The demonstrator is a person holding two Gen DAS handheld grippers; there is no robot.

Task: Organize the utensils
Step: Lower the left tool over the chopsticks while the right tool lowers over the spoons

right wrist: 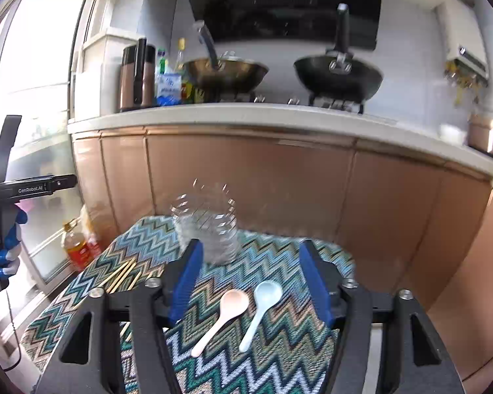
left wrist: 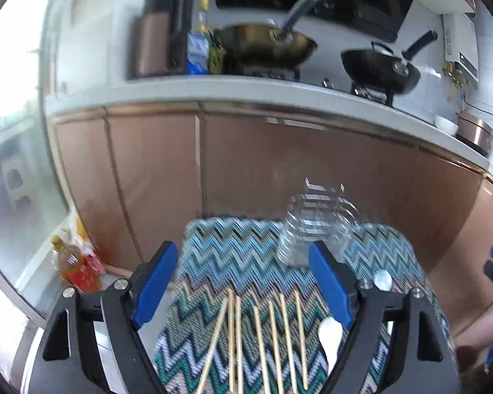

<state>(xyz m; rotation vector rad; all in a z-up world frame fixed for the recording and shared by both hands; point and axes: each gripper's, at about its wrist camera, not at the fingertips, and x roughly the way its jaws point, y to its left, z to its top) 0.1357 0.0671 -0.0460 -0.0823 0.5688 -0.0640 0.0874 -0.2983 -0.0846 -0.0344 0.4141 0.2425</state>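
Observation:
Several wooden chopsticks [left wrist: 263, 338] lie on a zigzag-patterned cloth [left wrist: 240, 256], just below my open, empty left gripper [left wrist: 243, 279]. A clear ribbed glass jar [left wrist: 315, 226] stands upright at the cloth's far end. A white spoon [left wrist: 330, 336] lies by the left gripper's right finger. In the right wrist view, a pink spoon [right wrist: 222, 315] and a pale blue spoon [right wrist: 261, 312] lie side by side between the fingers of my open, empty right gripper [right wrist: 249, 279]. The jar [right wrist: 207, 229] stands just beyond it. The chopsticks [right wrist: 123, 274] lie to the left.
A brown cabinet front [right wrist: 246, 177] and white counter [right wrist: 246, 115] with a gold wok [right wrist: 226, 74] and a black wok [right wrist: 338, 75] stand behind the cloth. An oil bottle [right wrist: 75, 243] stands on the floor at left. The left gripper's body [right wrist: 3, 193] shows at the left edge.

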